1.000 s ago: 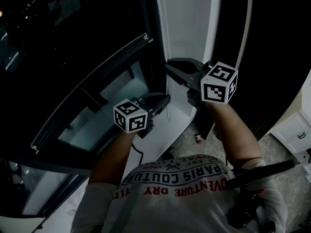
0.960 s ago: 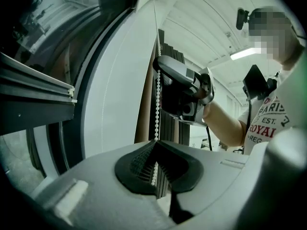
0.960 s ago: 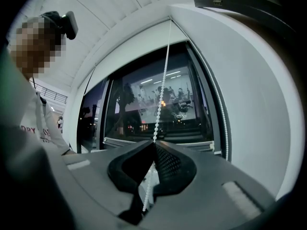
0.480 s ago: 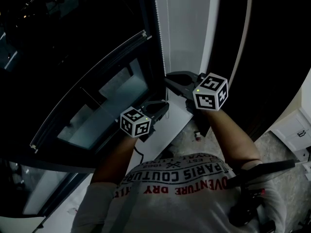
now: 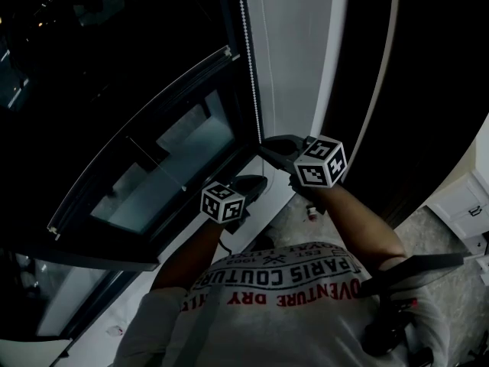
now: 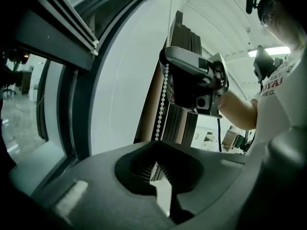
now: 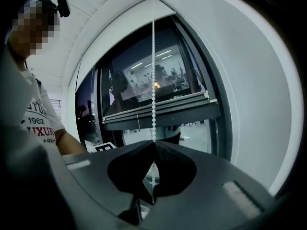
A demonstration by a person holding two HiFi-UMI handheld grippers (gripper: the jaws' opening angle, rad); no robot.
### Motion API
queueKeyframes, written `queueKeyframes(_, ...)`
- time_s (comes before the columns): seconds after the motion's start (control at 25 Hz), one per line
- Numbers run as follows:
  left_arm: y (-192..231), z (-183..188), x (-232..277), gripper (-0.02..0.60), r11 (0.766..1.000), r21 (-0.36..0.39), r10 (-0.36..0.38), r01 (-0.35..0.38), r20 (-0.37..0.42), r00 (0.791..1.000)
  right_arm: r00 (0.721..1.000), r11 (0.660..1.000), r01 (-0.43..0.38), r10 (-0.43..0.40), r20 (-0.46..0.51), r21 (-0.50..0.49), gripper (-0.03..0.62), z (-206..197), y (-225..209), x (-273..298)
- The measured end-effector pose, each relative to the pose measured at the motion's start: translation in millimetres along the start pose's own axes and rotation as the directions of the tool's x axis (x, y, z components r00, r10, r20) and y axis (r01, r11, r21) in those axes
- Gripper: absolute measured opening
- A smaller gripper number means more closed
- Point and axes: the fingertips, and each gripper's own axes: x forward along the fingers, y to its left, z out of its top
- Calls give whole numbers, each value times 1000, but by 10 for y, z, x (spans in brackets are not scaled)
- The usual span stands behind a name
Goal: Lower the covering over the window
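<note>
A white bead chain (image 5: 249, 60) hangs along the dark window frame's right edge. The blind's bottom rail (image 5: 141, 138) runs slantwise across the dark glass, also shown as the blind's bottom rail (image 7: 160, 110) in the right gripper view. My right gripper (image 5: 264, 145) is shut on the bead chain (image 7: 154, 80), higher up. My left gripper (image 5: 260, 181) is shut on the bead chain (image 6: 164, 95) just below it. From the left gripper (image 6: 154, 143) I see the right gripper (image 6: 168, 57) above, pinching the same chain. The right gripper (image 7: 154, 143) has the chain running between its jaws.
A white wall panel (image 5: 294, 52) flanks the window; a dark tall panel (image 5: 428, 90) stands to its right. The white sill (image 5: 256, 219) lies below the grippers. A small object (image 5: 312, 214) lies on the floor, and a white cabinet (image 5: 467, 205) stands at far right.
Both grippers have come down along the window frame's edge, still shut on the bead chain, with the right one staying above the left.
</note>
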Motion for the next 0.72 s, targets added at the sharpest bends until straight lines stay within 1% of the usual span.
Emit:
queueKeyframes(0.08,29,-56,6,8,999,-25,25,-25,4,1000,1000,1000,-4,4,-5,18,8,-68,5,12)
queueKeyframes(0.2,59,-63,-12,11,998,-23,60,-59,12,998,1000,1000,-9,9,-4,19,8,-82,17,11)
queueKeyframes(0.28,93,-49,-49,33,997,-31,70,-69,12,997,1000,1000,-6,6,-7,11,8,-80,15,7)
queueKeyframes(0.4,137,56,-161,55,996,-53,73,-71,41,996,1000,1000,0,0,-6,15,8,-89,3,-8)
queueKeyframes(0.48,150,171,-245,61,997,-44,65,-62,57,996,1000,1000,3,-2,-4,17,8,-87,-10,-17)
queueKeyframes(0.6,200,437,-389,72,998,-4,66,-66,82,994,1000,1000,5,-5,0,21,8,-77,-30,-28)
queueKeyframes(0.72,238,901,-598,72,994,36,101,-108,163,981,1000,999,5,-5,7,32,8,-94,-28,-48)
